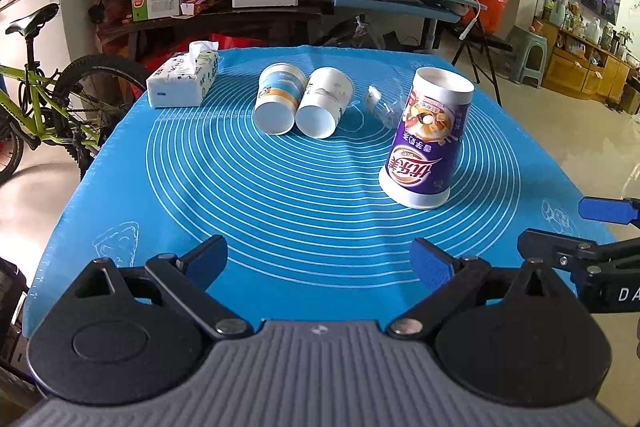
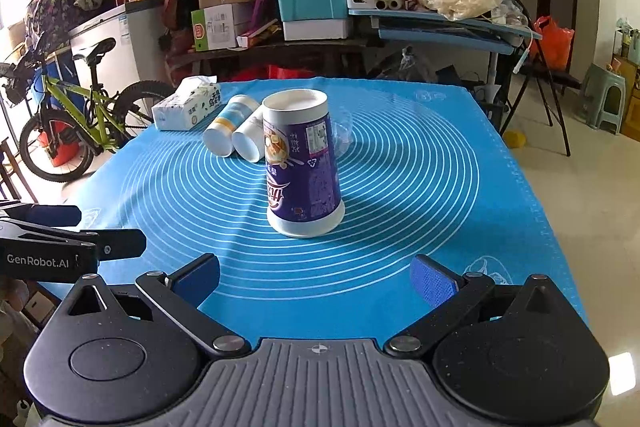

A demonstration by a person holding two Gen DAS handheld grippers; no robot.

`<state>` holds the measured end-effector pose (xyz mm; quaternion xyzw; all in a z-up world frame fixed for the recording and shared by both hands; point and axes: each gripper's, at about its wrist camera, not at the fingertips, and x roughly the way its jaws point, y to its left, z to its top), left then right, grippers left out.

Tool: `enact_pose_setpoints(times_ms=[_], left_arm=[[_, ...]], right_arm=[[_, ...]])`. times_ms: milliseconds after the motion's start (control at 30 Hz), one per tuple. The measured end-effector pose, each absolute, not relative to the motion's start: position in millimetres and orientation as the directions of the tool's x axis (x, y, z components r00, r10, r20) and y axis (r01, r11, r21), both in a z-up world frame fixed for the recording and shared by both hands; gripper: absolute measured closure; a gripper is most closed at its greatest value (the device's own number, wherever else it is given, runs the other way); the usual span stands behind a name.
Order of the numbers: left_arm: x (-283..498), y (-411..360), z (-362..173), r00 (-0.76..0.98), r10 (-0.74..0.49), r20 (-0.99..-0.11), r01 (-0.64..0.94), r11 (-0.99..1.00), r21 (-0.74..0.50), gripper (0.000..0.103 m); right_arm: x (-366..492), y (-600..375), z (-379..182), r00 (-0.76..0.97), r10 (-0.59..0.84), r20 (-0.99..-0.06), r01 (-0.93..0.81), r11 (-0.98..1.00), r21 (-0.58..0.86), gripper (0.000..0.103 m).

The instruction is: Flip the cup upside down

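purple milk-tea cup (image 2: 302, 169) stands upside down on the blue silicone baking mat (image 2: 420, 187), wide rim down and white base up, its printed lettering inverted. behind it two white paper cups (image 1: 302, 101) lie on their sides touching each other, open mouths toward the cameras, with a tissue pack (image 1: 182, 79) to their left and a crumpled clear plastic wrapper (image 1: 382, 103) just beside the purple cup. left gripper (image 1: 320, 261) and right gripper (image 2: 316, 275) both hover near the mat's front edge, fingers spread wide, holding nothing, well apart from the cup.
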<state>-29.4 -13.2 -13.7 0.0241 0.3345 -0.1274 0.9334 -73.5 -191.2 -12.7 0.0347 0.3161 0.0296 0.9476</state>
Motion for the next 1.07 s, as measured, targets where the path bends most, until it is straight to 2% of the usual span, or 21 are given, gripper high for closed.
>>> enact_pose_setpoints(times_ms=[1067], left_arm=[[-27.1, -15.2, -17.9, 0.736, -0.215, -0.642, 0.253, 0.967, -0.033, 0.006]], right_arm=[[-72.7, -195.7, -15.1, 0.791, 0.073, -0.607, -0.015, 0.995, 0.1, 0.0]])
